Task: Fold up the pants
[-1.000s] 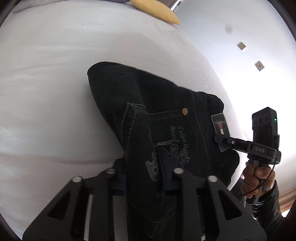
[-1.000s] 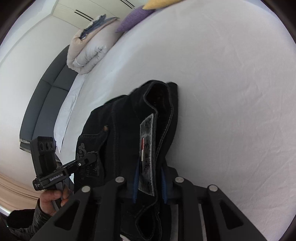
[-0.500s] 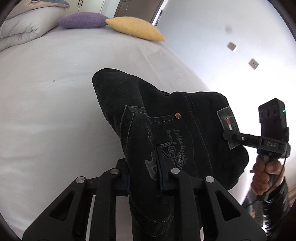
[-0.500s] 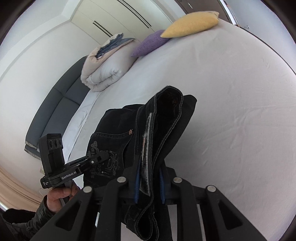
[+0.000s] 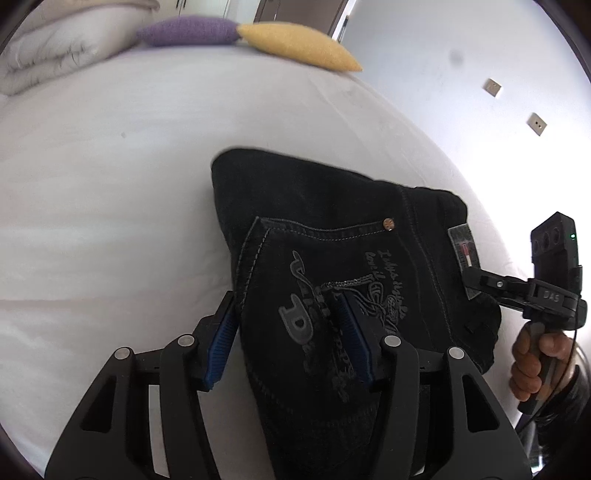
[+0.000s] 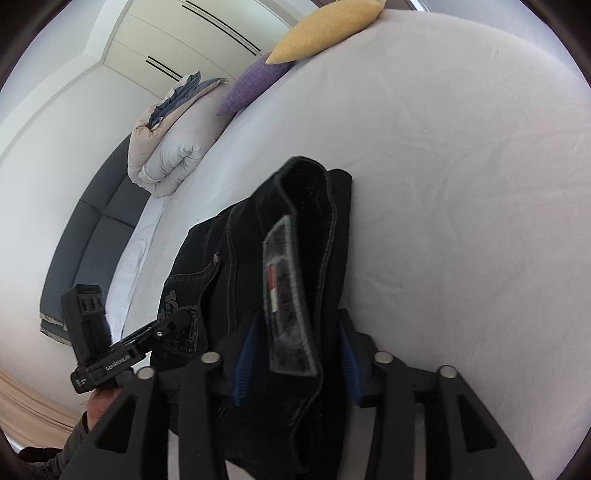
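Black denim pants (image 5: 332, 236) lie folded into a thick bundle on a white bed (image 5: 110, 184). An embroidered back pocket and a grey waist label face up. My left gripper (image 5: 288, 332) has its blue pads spread wide on either side of the pocket end, and the cloth lies loose between them. In the right wrist view the pants (image 6: 303, 229) show the label end. My right gripper (image 6: 295, 354) also has its pads spread apart around the waistband fold. It shows in the left wrist view (image 5: 476, 280), and the left gripper shows in the right wrist view (image 6: 181, 321).
A yellow pillow (image 5: 299, 44) and a purple pillow (image 5: 184, 31) lie at the far end of the bed. A rolled white duvet (image 6: 166, 151) sits beside them. A dark grey sofa (image 6: 85, 236) stands past the bed's left side. A white wall (image 5: 480, 74) is on the right.
Both grippers have opened: the pads that pinched the denim now stand apart. The pants bundle has come down to rest on the bed.
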